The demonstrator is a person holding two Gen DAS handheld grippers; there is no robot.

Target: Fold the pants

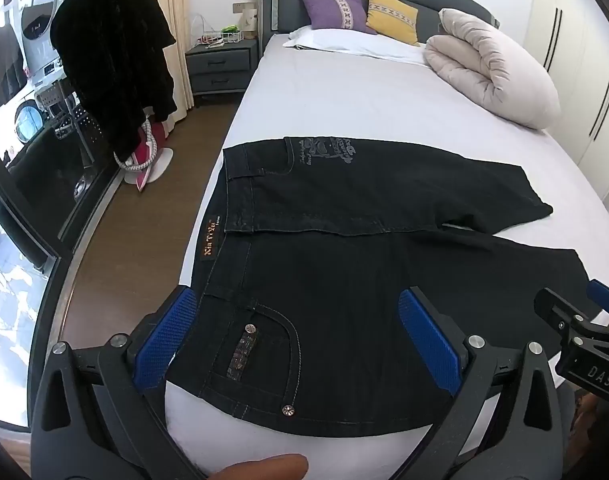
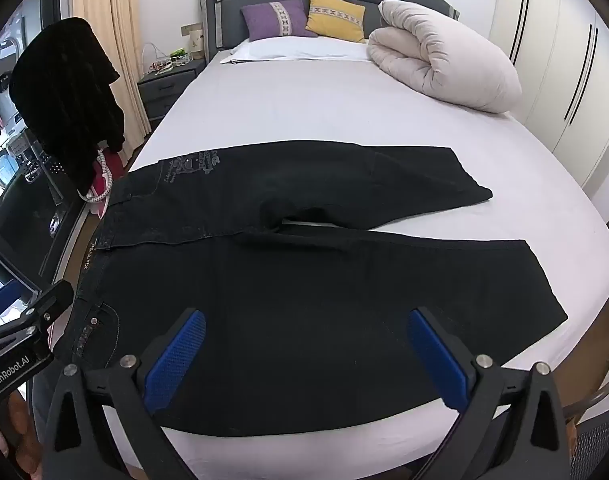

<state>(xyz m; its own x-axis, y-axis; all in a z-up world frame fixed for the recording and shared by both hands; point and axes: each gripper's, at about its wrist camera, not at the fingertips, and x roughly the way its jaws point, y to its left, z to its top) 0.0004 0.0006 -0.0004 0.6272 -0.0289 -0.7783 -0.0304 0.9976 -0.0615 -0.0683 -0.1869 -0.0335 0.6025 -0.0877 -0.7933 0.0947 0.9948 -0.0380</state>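
Pants [image 1: 344,264] black denim, spread flat, legs splayed on bed [image 1: 344,96].

Bare sheet on bed [image 2: 304,112] beyond pants [image 2: 304,300] gives room; rolled duvet [image 2: 444,60] blocks far-right corner, 2 cushions [image 2: 304,16] at headboard.

Waistband label [image 1: 209,240] lettering blurred, partly unreadable.
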